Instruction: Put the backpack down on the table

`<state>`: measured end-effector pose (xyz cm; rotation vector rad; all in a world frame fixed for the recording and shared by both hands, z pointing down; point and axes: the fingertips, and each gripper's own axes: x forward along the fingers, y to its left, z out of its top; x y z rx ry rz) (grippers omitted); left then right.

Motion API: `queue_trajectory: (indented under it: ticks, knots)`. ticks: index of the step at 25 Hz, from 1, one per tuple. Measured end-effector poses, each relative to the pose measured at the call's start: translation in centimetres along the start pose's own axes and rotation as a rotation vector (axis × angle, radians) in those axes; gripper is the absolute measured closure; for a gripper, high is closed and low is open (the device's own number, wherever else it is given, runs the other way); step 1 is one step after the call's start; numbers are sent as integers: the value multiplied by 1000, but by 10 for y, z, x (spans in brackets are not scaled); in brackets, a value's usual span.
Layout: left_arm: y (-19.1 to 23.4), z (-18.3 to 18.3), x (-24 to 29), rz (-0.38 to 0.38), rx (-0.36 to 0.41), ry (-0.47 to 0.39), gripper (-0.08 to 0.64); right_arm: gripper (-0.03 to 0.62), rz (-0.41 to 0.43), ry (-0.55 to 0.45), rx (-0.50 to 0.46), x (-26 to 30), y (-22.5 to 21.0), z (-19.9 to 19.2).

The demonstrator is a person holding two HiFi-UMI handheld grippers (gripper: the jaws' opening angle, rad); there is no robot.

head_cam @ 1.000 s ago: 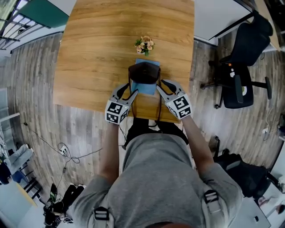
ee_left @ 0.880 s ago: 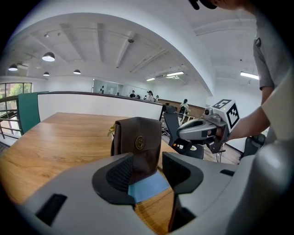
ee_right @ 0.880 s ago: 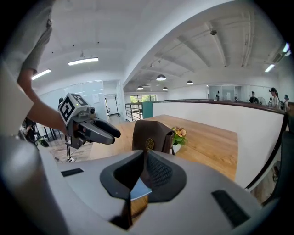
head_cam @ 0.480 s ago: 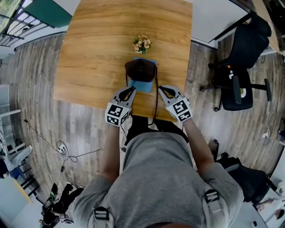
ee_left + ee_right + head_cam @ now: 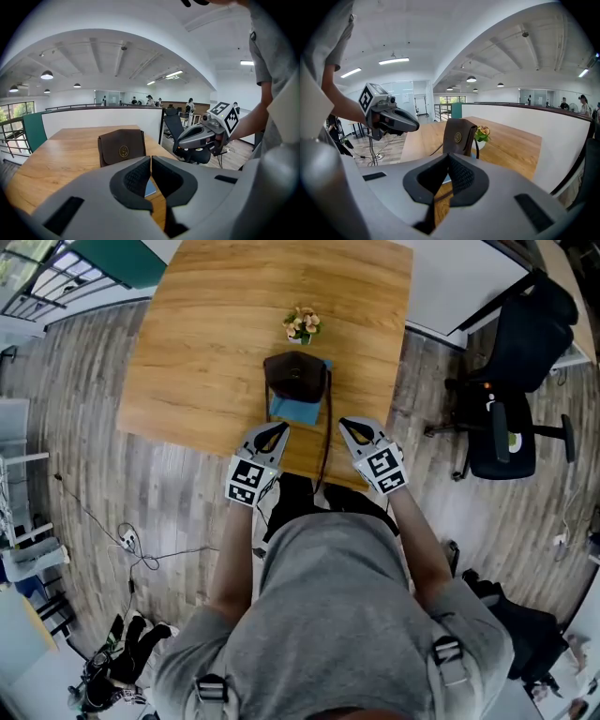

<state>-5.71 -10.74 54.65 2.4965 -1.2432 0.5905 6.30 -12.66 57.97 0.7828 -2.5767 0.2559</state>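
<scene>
The brown backpack point(image 5: 296, 379) stands upright on the wooden worktop point(image 5: 197, 343). A blue sheet point(image 5: 298, 412) lies at its foot, and a small flower pot point(image 5: 303, 325) sits just beyond it. Near the backpack, the left gripper point(image 5: 278, 428) and right gripper point(image 5: 345, 424) have their jaws pressed together, holding nothing. A grey plank floor point(image 5: 75, 437) surrounds the worktop. A black office chair point(image 5: 511, 381) stands well apart from the backpack.
</scene>
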Motion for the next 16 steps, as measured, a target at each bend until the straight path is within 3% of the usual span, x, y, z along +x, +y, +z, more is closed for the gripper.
queue_trajectory:
  ticks: [12,16]
  knots:
    - [-34,-6,-7,52,29,5,534,588,-16,-9,-17,-30,-7,-15]
    - [-45,-7,-8,45,3,8,534,588,-32,-4,-14,-39,-9,-20]
